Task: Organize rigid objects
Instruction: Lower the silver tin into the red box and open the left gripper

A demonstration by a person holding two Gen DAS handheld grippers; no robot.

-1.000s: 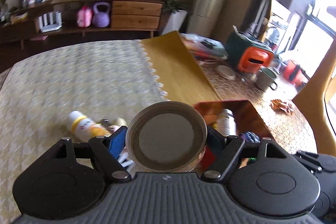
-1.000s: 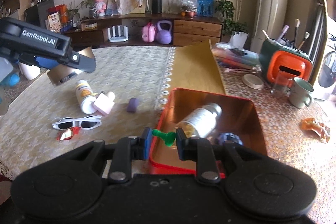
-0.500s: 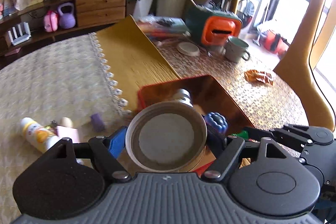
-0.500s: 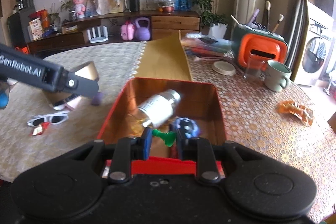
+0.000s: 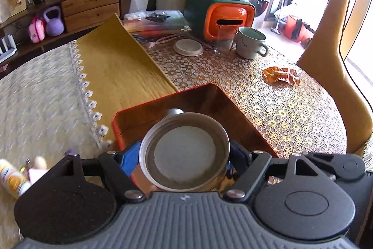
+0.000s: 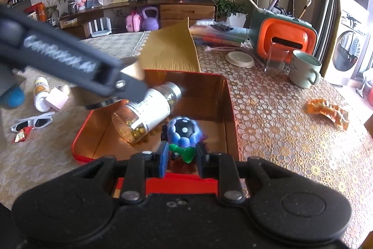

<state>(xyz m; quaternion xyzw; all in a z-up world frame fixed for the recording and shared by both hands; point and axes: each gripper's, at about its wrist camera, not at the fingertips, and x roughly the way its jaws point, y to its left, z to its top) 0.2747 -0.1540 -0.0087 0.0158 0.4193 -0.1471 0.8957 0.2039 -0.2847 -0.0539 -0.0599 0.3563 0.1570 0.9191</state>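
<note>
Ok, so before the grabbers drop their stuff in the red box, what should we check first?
1. Left gripper holds the round tin firmly: ok.
2. Right gripper shut on the green piece: ok.
3. Both grippers are over the red box: ok.
4. Free floor space in the box beside the pill bottle and blue toy: ok for the green piece, cannot tell for the tin.
5. Grippers clear of each other: cannot tell; the left one crosses close in the right wrist view.
</note>
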